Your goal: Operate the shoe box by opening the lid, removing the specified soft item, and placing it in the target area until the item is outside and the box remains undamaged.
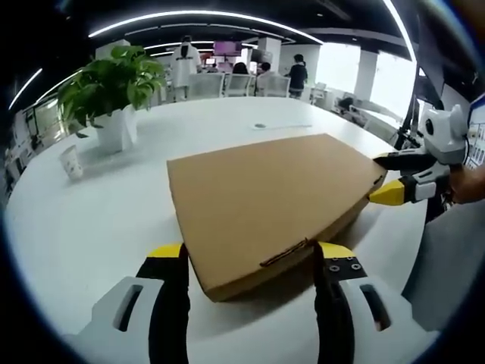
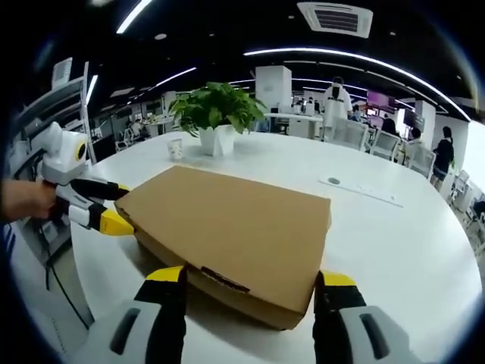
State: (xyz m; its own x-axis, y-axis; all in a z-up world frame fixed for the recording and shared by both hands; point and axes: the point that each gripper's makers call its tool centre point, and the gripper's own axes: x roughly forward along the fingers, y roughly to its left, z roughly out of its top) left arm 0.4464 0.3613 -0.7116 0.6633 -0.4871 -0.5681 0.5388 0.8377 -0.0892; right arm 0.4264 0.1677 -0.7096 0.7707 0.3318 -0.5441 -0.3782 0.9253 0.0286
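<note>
yellow-tipped jaws of the left gripper [image 1: 250,262] stand apart either side of one corner of the closed cardboard shoe box [image 1: 276,201], not clamped. box lies flat on a round white table [image 1: 91,227], lid down. right gripper [image 2: 250,284] likewise spread wide, straddling the opposite end of the box [image 2: 227,227]. open-plan office behind: ceiling light strips, chairs, people standing. potted plant [image 1: 110,95] and small paper cup [image 1: 72,161] sit well apart from the box. right gripper view adds a ceiling vent [image 2: 335,18] and a flat strip [image 2: 364,191] on the table.
</note>
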